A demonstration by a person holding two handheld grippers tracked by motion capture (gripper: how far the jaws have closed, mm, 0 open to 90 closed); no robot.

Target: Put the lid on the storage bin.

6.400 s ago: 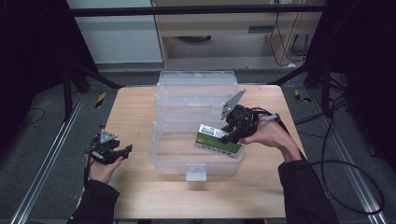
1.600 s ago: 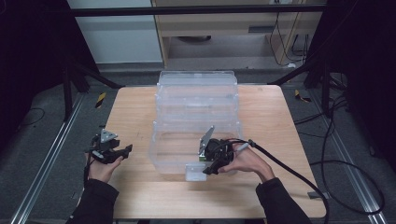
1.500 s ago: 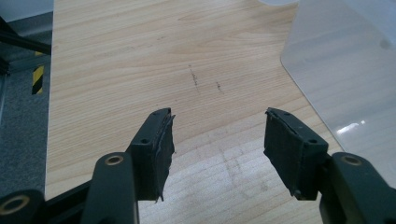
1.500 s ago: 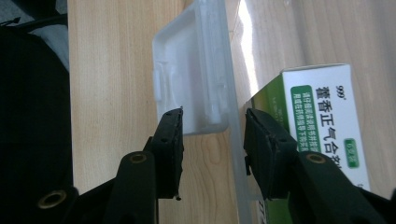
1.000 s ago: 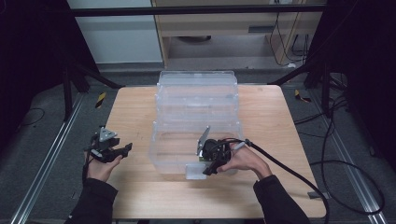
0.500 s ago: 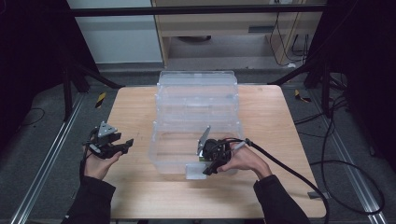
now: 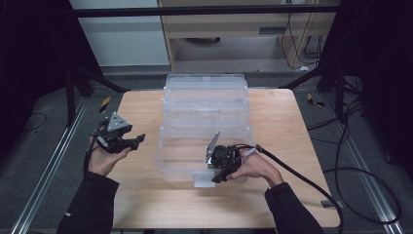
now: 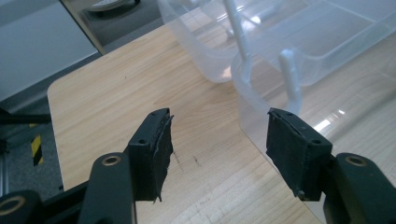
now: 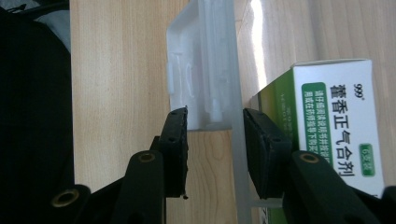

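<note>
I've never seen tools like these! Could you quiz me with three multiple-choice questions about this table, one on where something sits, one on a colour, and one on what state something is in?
1. Where is the medicine box?
A. On the floor
B. Inside the nearest clear bin, against its front wall
C. Held in the left gripper

2. What colours is the medicine box?
A. Red and black
B. Blue and yellow
C. Green and white

3. How stands the left gripper?
A. Open, holding nothing
B. Shut on a box
C. Shut on the bin's rim

Answers:
1. B: the right gripper view shows the box just behind the bin's clear wall.
2. C: green panels with white print and a white face.
3. A: the left gripper view shows its jaws wide apart over bare wooden table.
</note>
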